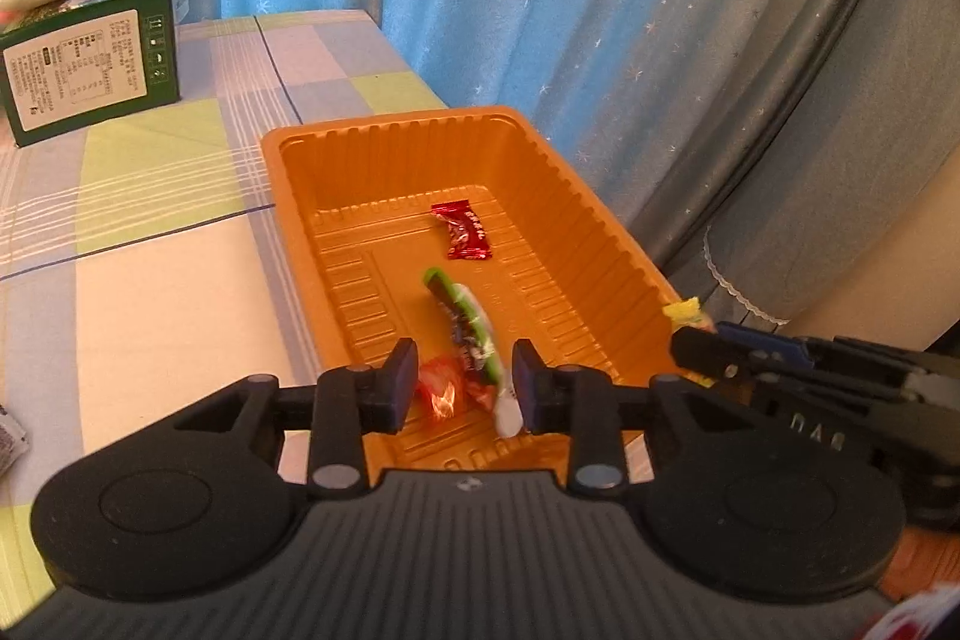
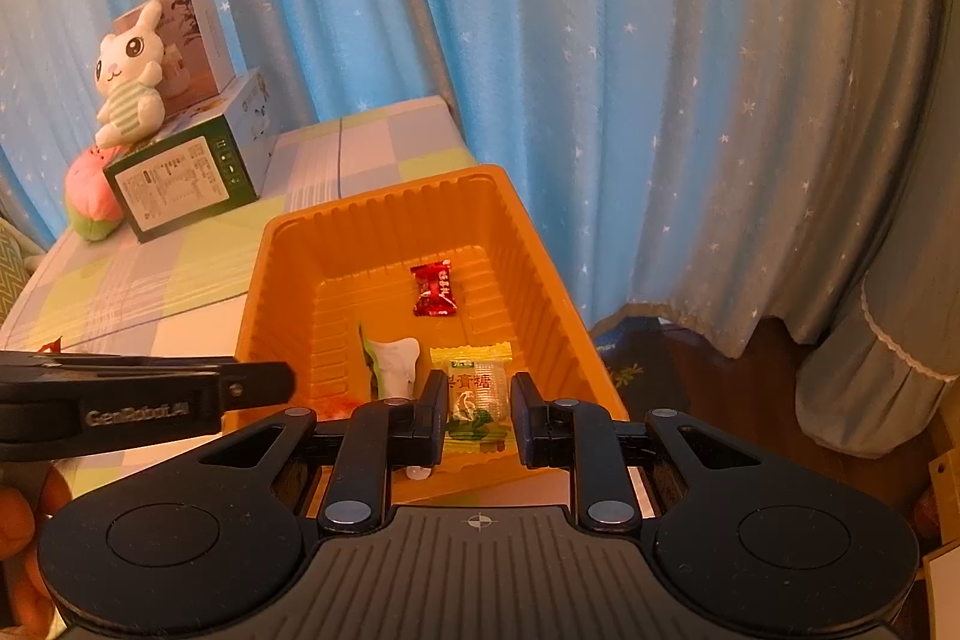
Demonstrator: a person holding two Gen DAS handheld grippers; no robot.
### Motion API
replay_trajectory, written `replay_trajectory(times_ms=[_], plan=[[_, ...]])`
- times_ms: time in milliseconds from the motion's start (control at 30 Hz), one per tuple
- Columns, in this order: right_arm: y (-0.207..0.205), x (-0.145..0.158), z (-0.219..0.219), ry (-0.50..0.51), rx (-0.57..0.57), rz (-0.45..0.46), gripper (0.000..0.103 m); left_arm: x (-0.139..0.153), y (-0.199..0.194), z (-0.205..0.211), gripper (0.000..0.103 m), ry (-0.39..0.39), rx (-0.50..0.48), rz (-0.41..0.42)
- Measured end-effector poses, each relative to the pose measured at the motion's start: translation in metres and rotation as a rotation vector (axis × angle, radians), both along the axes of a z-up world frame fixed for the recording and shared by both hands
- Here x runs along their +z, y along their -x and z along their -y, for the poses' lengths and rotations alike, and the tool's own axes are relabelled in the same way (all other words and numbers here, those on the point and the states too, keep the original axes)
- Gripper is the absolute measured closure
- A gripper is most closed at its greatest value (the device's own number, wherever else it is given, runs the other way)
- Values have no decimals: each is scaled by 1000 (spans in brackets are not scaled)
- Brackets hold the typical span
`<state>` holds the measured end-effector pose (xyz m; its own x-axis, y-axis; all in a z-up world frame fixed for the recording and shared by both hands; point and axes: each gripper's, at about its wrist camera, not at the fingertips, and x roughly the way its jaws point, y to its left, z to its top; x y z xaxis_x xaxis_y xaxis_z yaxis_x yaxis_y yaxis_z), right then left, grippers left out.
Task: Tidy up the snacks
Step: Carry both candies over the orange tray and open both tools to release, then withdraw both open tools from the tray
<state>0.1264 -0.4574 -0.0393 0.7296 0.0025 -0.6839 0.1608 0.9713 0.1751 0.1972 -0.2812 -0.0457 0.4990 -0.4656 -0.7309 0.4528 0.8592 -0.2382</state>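
So the right gripper (image 2: 479, 415) has the yellow candy (image 2: 477, 403) sitting between its fingers, low center of the right wrist frame, over the near end of the orange tray (image 2: 384, 214). Fingers are only partly closed; the left one seems to touch the wrapper, but there's a gap on the right side, so I can't tell if it's really pinched or already let go. The candy's long axis runs up the frame, in line with the fingers.

The left gripper (image 1: 463, 388) is open wide and holding nothing, hovering over the tray's near end. A green-white wrapper (image 1: 471, 334) and a red-orange one (image 1: 441, 394) lie in the tray just below it, with a red candy (image 1: 465, 231) farther back.

My guess: a drop into the tray is the step in hand.
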Motion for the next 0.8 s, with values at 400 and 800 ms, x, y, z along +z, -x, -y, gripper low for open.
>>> replay_trajectory(times_ms=[400,800], plan=[[-12,1,3,-39,8,10,80,6,24,-36,50,-31,52,34],[-12,14,6,-133,-5,37,61,20,48,-81,37,-28,116,73]])
